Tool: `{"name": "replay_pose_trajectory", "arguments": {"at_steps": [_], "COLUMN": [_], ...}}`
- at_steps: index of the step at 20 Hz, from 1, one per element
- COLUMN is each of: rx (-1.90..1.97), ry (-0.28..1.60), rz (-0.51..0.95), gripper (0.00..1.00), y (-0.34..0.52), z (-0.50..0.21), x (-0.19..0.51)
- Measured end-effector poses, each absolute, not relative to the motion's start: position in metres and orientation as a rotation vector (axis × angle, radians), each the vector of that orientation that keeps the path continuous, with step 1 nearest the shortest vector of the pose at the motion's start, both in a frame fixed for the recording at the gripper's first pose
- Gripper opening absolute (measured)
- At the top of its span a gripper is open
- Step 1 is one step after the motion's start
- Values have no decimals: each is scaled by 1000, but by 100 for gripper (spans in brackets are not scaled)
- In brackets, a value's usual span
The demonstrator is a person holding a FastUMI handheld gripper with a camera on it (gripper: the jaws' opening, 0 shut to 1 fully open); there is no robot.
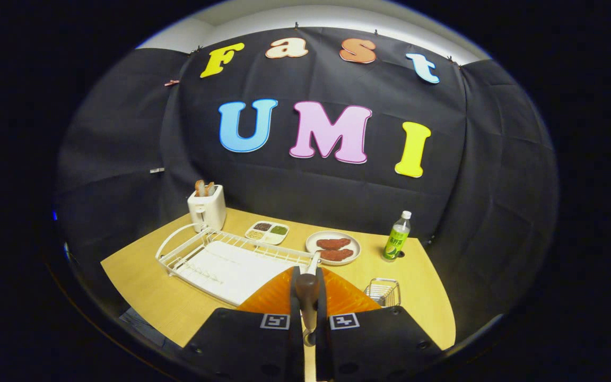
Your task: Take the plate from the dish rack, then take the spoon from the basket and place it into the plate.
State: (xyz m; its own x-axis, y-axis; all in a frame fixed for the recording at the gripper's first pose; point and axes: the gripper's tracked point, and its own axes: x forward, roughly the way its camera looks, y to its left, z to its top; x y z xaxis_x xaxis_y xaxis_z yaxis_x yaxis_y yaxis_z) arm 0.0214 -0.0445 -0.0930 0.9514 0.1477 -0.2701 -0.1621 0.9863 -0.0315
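Note:
My gripper (pixel 308 277) is shut on a spoon (pixel 307 293) with a brown wooden handle, which stands upright between the two fingers. Directly beneath and just ahead of the fingers lies the orange ribbed plate (pixel 345 298) on the wooden table, partly hidden by the gripper body. The white wire dish rack (pixel 220 260) sits beyond the fingers to the left, with no dishes in it. A small wire basket (pixel 383 292) stands just right of the plate.
At the back of the table (pixel 141 289) stand a white toaster (pixel 207 208) holding toast, a small divided dish (pixel 267 232), a white plate with two brown patties (pixel 333 248) and a green bottle (pixel 397 236). The table edge runs close on the left.

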Motion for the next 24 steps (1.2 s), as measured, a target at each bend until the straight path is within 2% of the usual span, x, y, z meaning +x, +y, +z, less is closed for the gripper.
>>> {"name": "replay_pose_trajectory", "arguments": {"at_steps": [13,24], "rx": [-211,-317], "ry": [411,420], "rz": [207,305], "gripper": [12,16], "y": [30,77], "z": [-228,-244], "x": [22,15]}}
